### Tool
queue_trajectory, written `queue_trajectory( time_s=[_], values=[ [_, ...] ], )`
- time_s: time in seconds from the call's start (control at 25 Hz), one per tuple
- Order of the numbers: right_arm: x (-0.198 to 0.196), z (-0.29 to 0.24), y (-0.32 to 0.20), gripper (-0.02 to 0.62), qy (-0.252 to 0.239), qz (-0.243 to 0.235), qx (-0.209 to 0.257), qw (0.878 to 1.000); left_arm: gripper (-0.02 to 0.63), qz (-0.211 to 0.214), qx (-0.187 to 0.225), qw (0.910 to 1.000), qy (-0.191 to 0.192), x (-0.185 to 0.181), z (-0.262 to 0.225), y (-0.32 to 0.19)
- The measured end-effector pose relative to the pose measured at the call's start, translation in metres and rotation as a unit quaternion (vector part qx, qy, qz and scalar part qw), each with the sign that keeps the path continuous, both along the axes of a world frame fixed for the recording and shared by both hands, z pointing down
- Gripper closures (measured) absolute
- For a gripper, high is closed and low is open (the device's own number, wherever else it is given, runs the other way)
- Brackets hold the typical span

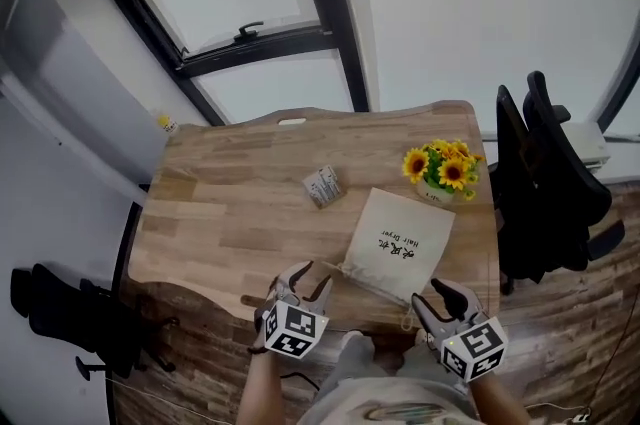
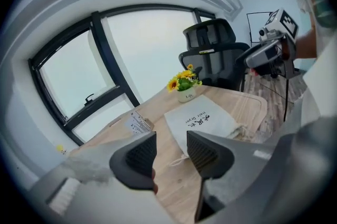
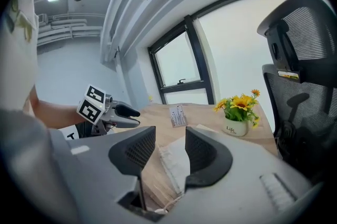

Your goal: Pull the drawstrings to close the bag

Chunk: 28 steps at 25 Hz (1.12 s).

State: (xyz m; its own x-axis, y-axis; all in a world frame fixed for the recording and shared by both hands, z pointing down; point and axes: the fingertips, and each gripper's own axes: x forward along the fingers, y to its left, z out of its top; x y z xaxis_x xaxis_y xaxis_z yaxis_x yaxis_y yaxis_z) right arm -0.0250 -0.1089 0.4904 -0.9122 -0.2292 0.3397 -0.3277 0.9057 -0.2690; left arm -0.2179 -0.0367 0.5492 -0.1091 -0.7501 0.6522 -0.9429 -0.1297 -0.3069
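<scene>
Step in hand, as judged: approach to the drawstrings; neither cord is taken yet. The bag (image 1: 398, 241) lies flat on the surface (image 1: 220, 213), near the front edge, with its gathered mouth toward the person. One cord (image 1: 333, 270) trails from the mouth's left corner, just ahead of the left tool (image 1: 308, 281). The other cord (image 1: 408, 311) hangs off the right corner at the edge of the surface, just beside the right tool (image 1: 432, 299).

Left tool: jaws apart, nothing between the pads; it is pitched down toward the surface, and the cord lies past its tips. Right tool: jaws apart and empty; it is pitched shallowly, with the bag's puckered mouth visible beyond the gap, untouched.

Recommendation: each tool should take its own cord close to where the cord leaves the channel, pads squarely over it. Both should then draw outward along the line of the mouth, evenly. Risk: a thin cord lying flat on wood may slip past the pads, and a one-sided pull would probably drag the light bag rather than cinch it. The sunflower pot (image 1: 445, 171) and packet (image 1: 322, 185) stand well apart from the work
</scene>
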Motion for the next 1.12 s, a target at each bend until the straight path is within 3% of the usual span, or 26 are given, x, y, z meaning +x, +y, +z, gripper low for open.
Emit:
queue_trajectory(
  time_s=[0.24, 0.52, 1.12],
  values=[
    [0.000, 0.019, 0.017, 0.422, 0.021, 0.021, -0.032, 0.999, 0.431, 0.048, -0.053, 0.9969, 0.033, -0.004, 0.040, -0.001],
    [0.005, 0.051, 0.029, 0.408, 0.050, 0.058, -0.087, 0.993, 0.431, 0.081, -0.088, 0.9897, 0.079, -0.004, 0.076, -0.002],
    [-0.004, 0.104, 0.061, 0.384, 0.088, 0.147, -0.150, 0.974, 0.431, 0.192, -0.156, 0.9650, 0.087, -0.016, 0.128, -0.013]
  ],
)
